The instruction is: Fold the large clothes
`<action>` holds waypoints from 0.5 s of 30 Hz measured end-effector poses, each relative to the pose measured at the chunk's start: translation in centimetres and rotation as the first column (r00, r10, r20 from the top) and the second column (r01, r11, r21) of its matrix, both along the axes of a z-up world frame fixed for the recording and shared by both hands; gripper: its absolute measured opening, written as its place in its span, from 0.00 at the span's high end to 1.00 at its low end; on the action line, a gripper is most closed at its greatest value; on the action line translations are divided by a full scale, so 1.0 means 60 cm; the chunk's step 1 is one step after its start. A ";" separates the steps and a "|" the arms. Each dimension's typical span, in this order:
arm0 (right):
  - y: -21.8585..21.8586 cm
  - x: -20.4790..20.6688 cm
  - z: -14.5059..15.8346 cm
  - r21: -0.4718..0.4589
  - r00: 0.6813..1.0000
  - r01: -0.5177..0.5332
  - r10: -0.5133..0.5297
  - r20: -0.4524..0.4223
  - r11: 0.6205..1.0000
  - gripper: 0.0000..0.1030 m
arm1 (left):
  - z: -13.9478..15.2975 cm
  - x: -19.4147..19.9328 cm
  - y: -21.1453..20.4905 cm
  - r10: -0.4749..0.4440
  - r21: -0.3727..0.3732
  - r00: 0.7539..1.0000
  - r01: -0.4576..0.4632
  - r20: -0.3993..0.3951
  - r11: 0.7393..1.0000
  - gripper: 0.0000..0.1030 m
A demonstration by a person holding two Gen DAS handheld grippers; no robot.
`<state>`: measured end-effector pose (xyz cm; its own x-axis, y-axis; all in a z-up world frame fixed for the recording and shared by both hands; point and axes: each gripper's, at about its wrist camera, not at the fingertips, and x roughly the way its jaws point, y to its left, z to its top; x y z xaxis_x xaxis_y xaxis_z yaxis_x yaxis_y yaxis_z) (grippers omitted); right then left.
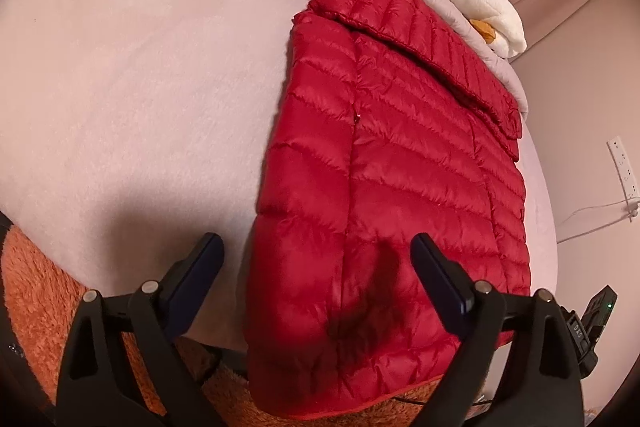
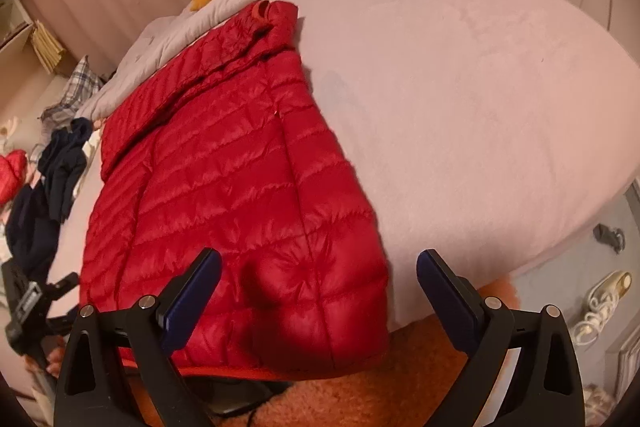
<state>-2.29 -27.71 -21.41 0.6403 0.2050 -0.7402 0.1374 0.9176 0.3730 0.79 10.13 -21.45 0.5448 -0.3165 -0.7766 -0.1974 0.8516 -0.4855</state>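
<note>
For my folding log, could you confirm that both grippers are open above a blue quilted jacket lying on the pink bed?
Not quite: the quilted jacket is red, not blue, as the left wrist view shows. The rest holds: the left gripper and right gripper are both open above it, and it lies on the pink bed.

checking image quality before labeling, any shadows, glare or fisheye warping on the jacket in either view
Left wrist view: a dark shadow lies on the red puffer jacket near its hem, between the open left gripper fingers; the bed edge bows strongly. Right wrist view: a softer shadow by the right gripper; mild sheen on the quilting, no harsh glare; corners vignetted black.
</note>
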 end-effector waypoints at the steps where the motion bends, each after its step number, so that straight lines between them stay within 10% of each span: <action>1: 0.001 0.001 0.000 -0.006 1.000 0.000 0.000 -0.003 1.000 0.04 | 0.000 -0.001 0.000 -0.004 0.001 1.000 0.004 0.003 1.000 0.09; 15: 0.016 0.013 -0.019 0.000 0.998 -0.030 0.030 -0.053 1.000 0.12 | -0.003 -0.008 0.006 -0.019 -0.019 1.000 0.019 0.013 1.000 0.11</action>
<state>-1.54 -26.73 -22.58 0.5936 0.2230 -0.7732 0.1291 0.9220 0.3651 0.34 10.47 -21.64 0.5487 -0.3414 -0.7632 -0.1747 0.8459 -0.5040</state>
